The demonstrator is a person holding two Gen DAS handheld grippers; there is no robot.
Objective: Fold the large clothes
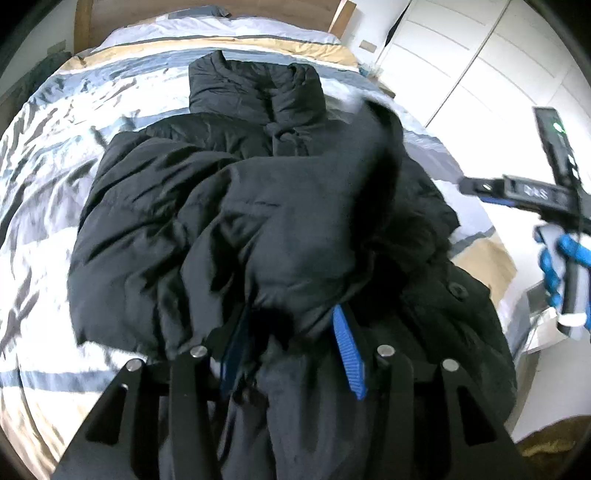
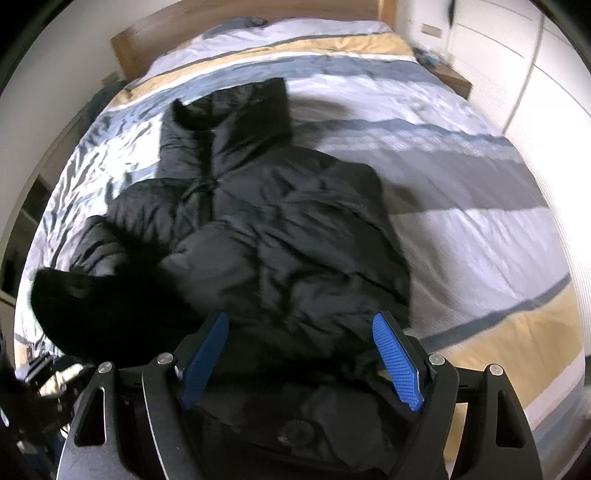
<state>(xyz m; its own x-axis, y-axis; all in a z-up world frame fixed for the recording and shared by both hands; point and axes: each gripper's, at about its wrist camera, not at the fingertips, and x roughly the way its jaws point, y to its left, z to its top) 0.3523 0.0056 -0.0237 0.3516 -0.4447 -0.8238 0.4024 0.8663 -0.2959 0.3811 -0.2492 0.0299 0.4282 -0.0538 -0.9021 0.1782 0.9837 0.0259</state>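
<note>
A black puffer jacket (image 1: 258, 206) lies front up on the bed, with its collar (image 1: 255, 88) toward the headboard. A puffy fold lies across its body and runs down into my left gripper (image 1: 290, 350). The blue pads stand apart with this fabric bulging between them, and the right pad's face shows bare. In the right wrist view the jacket (image 2: 277, 240) spreads below my right gripper (image 2: 301, 354). That gripper hangs wide open over the lower hem, gripping nothing. A dark blurred bulk of black fabric (image 2: 74, 306) sits at the left.
The bed (image 1: 48, 155) carries a grey, white and tan striped duvet (image 2: 461, 221), with a wooden headboard (image 1: 207, 7) behind. White wardrobe doors (image 1: 480, 55) line the right side. A small wooden nightstand (image 2: 452, 79) stands by the far corner. The right-hand tool's black body (image 1: 546, 199) shows at the right edge.
</note>
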